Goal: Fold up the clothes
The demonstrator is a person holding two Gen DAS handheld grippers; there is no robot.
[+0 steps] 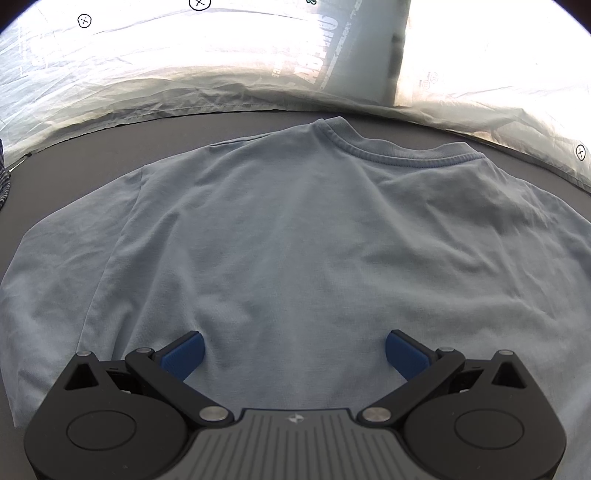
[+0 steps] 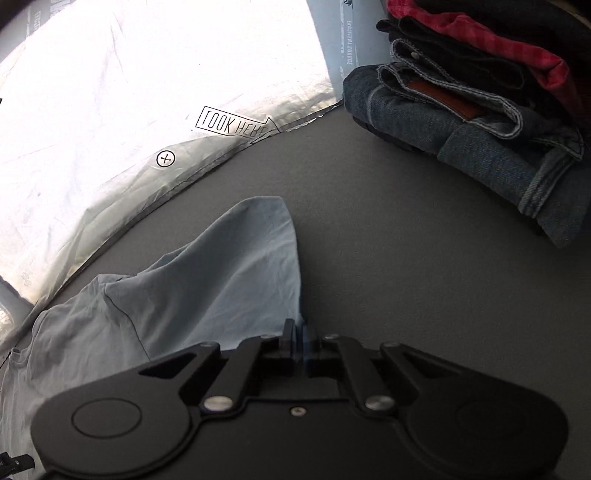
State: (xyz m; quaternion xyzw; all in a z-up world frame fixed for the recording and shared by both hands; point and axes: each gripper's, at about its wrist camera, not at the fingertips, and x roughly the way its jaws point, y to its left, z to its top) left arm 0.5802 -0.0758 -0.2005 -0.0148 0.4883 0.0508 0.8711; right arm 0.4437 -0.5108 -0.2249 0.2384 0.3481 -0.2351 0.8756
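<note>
A light blue T-shirt [image 1: 295,229] lies flat on the grey table, collar [image 1: 399,155] at the far side. My left gripper [image 1: 294,350] is open, its blue fingertips [image 1: 184,354] spread just above the shirt's near part. In the right wrist view my right gripper [image 2: 300,338] is shut on an edge of the T-shirt [image 2: 229,273], whose sleeve part rises from the jaws and drapes away to the left.
A white crinkled sheet [image 1: 184,74] with printed marks backs the grey table [image 2: 388,229]. A stack of folded jeans [image 2: 461,122] and a red garment [image 2: 480,33] sits at the right. Bare grey surface lies between the stack and the shirt.
</note>
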